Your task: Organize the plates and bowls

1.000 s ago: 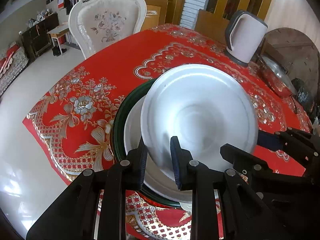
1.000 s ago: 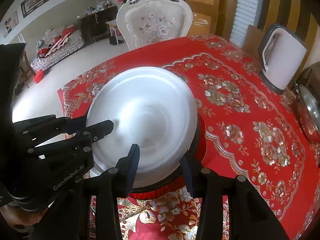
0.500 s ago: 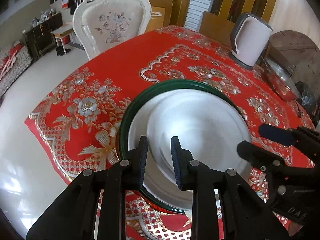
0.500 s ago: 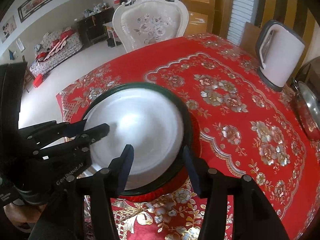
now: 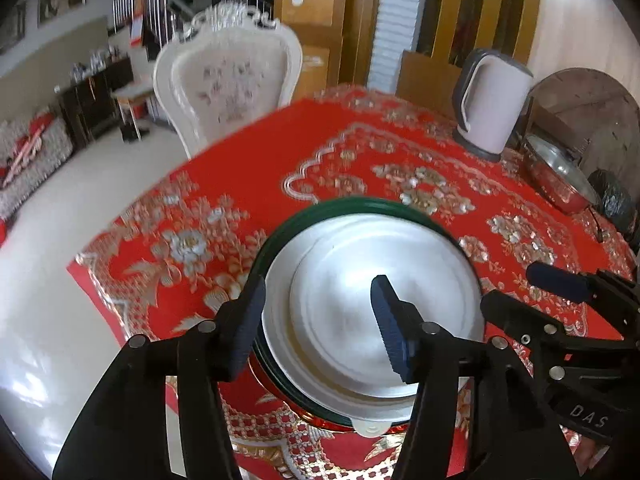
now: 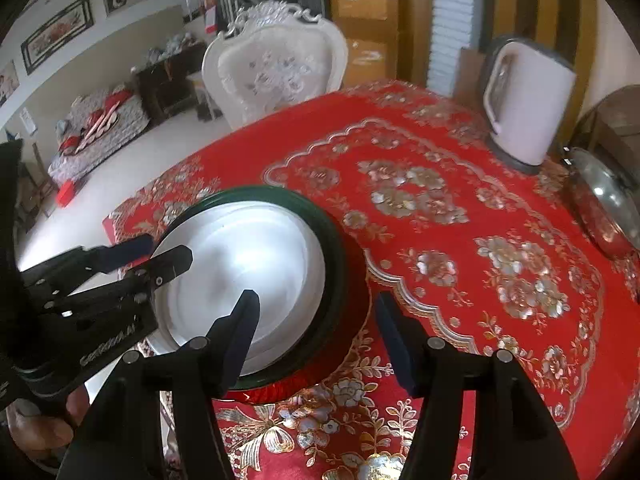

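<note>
Things we can't see all of

The left tool point(image 5: 316, 320) covers the near part of the white plate point(image 5: 384, 292), and the plate hides most of the green dish point(image 5: 360, 205) under it. The pan point(image 6: 608, 208) is cut off at the edge. The chair point(image 5: 228, 80) looks blurry. The things on the dark cabinet point(image 5: 96, 96) are too small to tell.

A white plate point(image 5: 384, 312) lies flat atop a stack inside a green-rimmed dish point(image 5: 360, 206).

White plates point(image 5: 384, 312), green-rimmed dish point(image 5: 280, 236), red floral tablecloth point(image 5: 420, 168)
</note>
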Demonstrator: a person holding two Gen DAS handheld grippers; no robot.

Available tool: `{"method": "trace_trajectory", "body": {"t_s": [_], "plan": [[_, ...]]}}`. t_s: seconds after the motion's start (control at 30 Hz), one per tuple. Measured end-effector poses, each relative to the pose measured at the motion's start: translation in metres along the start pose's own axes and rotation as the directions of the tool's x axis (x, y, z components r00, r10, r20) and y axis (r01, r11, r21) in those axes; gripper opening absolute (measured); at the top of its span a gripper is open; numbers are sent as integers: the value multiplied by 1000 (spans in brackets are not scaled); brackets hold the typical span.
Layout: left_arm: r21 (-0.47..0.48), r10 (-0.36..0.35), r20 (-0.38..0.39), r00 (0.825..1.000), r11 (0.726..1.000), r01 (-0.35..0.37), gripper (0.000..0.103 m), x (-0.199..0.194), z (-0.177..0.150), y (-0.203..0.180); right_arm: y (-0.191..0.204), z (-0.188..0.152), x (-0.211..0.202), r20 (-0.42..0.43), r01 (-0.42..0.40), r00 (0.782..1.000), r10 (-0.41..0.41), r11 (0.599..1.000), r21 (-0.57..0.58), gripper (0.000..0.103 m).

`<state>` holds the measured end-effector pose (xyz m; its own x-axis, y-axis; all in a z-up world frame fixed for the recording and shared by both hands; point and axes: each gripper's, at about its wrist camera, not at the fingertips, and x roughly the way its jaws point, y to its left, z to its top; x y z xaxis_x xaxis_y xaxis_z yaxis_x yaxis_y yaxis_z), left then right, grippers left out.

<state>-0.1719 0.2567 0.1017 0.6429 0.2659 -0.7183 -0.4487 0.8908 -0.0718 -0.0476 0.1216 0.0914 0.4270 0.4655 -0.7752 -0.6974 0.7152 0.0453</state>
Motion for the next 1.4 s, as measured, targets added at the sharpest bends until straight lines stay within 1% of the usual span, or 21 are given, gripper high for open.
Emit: {"method": "trace_trajectory", "body": {"t_s": [0.1, 0.17, 0.23, 0.3, 0.43, 0.47, 0.6, 0.77, 1.03, 1.13, 1.2, 1.27, 1.4], "plan": [[-1, 0, 31, 1000, 1000, 0, 55, -8, -2, -4, 1, -6, -8, 51, 27, 998, -28, 999, 22, 64], [-8, 15, 64, 998, 1000, -15, 55, -13, -5, -5, 4, -10, -13, 88, 44, 995, -46, 999, 25, 69], [-16, 24, 84, 996, 1000, -23, 55, -17, -7, -5, 5, -14, -16, 122, 59, 991, -64, 997, 42, 70], [-32, 37, 103, 994, 999, -33, 55, -20, -10, -4, 6, -17, -19, 160, 79, 983, -88, 995, 62, 71], [-56, 61, 144, 988, 997, -54, 56, -28, -14, -1, 11, -18, -20, 203, 151, 966, -161, 987, 63, 73], [-60, 63, 146, 987, 997, -54, 55, -29, -15, -1, 11, -17, -20, 211, 154, 964, -164, 986, 63, 73], [-68, 65, 144, 987, 996, -56, 55, -29, -18, 3, 11, -19, -15, 216, 140, 964, -154, 987, 77, 73], [-60, 99, 160, 982, 994, -90, 56, -34, -21, 3, 13, -19, -11, 217, 125, 966, -139, 989, 75, 73], [-47, 101, 186, 977, 994, -94, 56, -40, -24, 9, 19, -18, -9, 223, 113, 967, -123, 992, 60, 73], [-33, 112, 198, 974, 994, -108, 60, -41, -24, 9, 21, -17, -7, 217, 107, 969, -117, 993, 56, 73], [-22, 134, 209, 969, 991, -132, 65, -42, -24, 9, 22, -17, -7, 216, 107, 969, -116, 993, 54, 73], [-23, 135, 216, 967, 991, -133, 65, -44, -24, 10, 22, -17, -7, 216, 107, 970, -116, 993, 55, 73], [-22, 118, 213, 970, 993, -116, 65, -43, -23, 12, 22, -17, -7, 217, 102, 970, -111, 994, 49, 73]]}}
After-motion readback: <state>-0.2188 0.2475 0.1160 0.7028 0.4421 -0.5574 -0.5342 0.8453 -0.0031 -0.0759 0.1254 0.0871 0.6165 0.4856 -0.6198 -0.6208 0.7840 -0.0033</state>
